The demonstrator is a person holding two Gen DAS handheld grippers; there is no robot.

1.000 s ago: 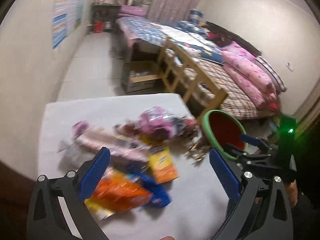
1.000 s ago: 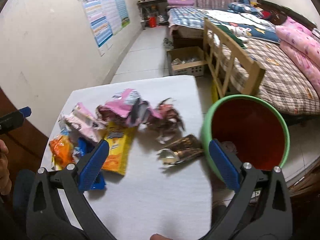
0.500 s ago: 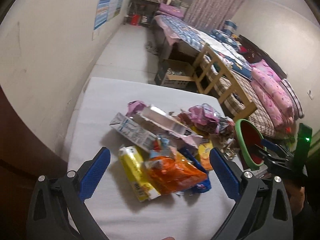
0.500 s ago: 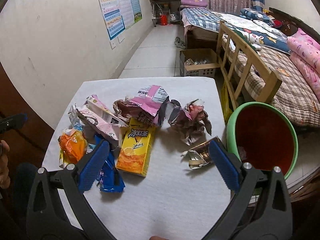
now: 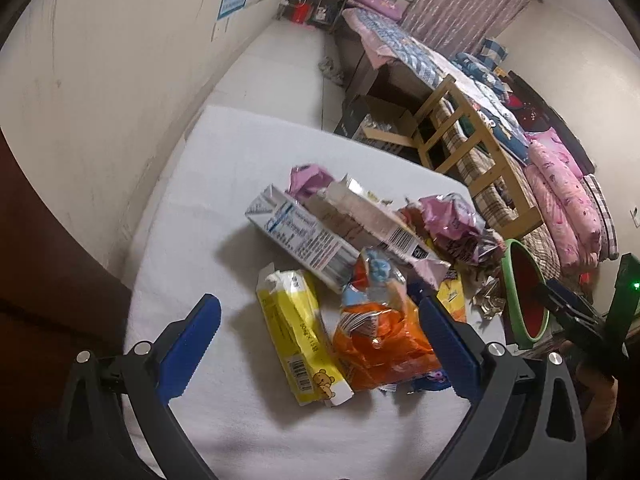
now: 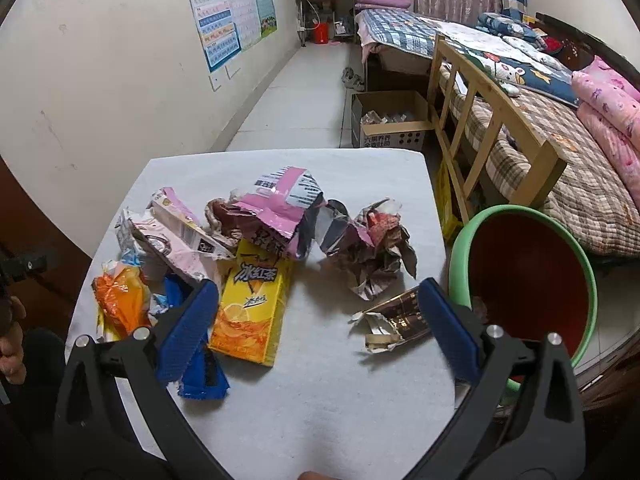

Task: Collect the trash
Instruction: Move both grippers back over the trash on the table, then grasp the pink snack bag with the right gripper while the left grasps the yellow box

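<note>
Both grippers hang over a white table (image 6: 340,400) heaped with trash. The left gripper (image 5: 320,344) has its blue fingers spread wide, nothing between them. Right below it lies a yellow carton (image 5: 300,340), torn open at the top, barcode and a little bear printed near the bottom. Just beside that, touching, sits a crumpled orange snack bag (image 5: 380,344), and beyond them a white and blue milk carton (image 5: 304,240) lying on its side with a pink carton (image 5: 372,220) against it.

The right gripper (image 6: 316,328) is spread wide too, holding nothing. Between its fingers sits a yellow iced tea carton (image 6: 252,304), flat, lemon slices on the front. A crumpled gold foil wrapper (image 6: 392,316) lies by the right finger. Farther back, a torn pink bag (image 6: 280,212) and a balled-up silvery wrapper (image 6: 368,244). A blue wrapper (image 6: 200,376) peeks out under the left finger.

At the table's right edge stands a green-rimmed bin (image 6: 532,280), red inside.
</note>
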